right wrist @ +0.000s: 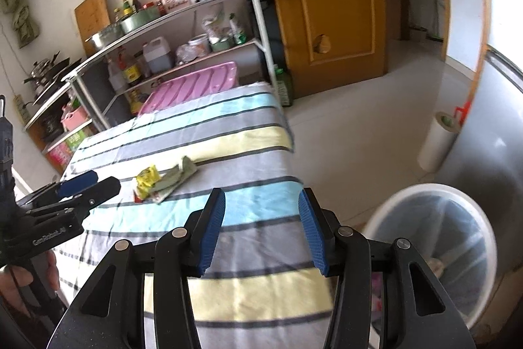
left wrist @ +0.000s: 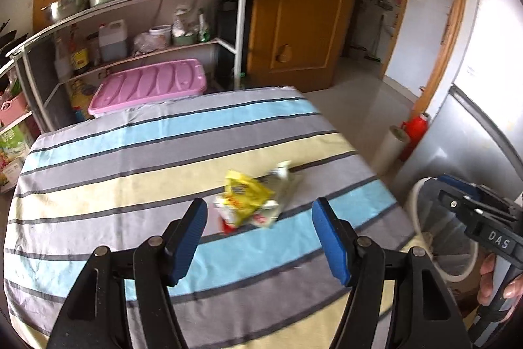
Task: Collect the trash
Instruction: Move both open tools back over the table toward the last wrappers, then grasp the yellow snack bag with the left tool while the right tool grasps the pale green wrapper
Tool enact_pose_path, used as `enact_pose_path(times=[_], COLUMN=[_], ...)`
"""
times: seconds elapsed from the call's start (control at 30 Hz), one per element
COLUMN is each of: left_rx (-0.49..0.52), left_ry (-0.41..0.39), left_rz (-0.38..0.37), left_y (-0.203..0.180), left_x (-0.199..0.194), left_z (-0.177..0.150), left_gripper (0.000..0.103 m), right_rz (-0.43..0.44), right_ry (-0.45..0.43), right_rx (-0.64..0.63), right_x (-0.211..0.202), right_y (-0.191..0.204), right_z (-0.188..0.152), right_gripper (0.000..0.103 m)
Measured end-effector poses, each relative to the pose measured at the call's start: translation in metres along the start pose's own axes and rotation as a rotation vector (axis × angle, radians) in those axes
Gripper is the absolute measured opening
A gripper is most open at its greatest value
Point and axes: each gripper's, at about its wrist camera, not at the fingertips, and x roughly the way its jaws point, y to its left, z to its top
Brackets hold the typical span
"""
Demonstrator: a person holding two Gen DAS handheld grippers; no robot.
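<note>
Clearly crumpled yellow wrappers lie on striped cloth.

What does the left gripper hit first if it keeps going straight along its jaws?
Most likely the pile of crumpled wrappers: it sits just ahead of the left gripper, centred between the open jaws with nothing in between. If the line runs lower, it meets the striped tablecloth first; depth is hard to judge here.

A wooden door stands open; left of it a metal shelf rack (crowded with kitchenware), right of it pale floor.
</note>
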Motion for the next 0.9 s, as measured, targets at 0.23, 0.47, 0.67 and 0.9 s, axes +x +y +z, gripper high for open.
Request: enact_pose_path(times=[0.23, 0.47, 0.67, 0.9], left_rx=[-0.030, 0.012, -0.011, -0.048], left_ry=[0.058, 0.096, 0.151, 0.150], left_rz=[-0.016, -0.016, -0.015, -0.059], left_y=[0.023, 0.020, 0.032, 0.047], left_x=[0.022, 0.050, 0.069, 0.071], left_z=[-0.002, 0.002, 0.001, 0.000], left_gripper=[0.071, 0.072, 0.072, 0.056], right_rz=[0.020, 0.001, 0.001, 0.025], right_ry=[0.049, 0.088, 0.111, 0.134], right_rx=[-0.019, -0.023, -0.043, -0.067], right_x=[0.035, 0.061, 0.074, 0.093], right_y=[0.027, 0.037, 0.047, 0.063], right_z=[0.010, 0.013, 0.017, 0.020], right_gripper=[0.048, 0.048, 0.048, 0.048])
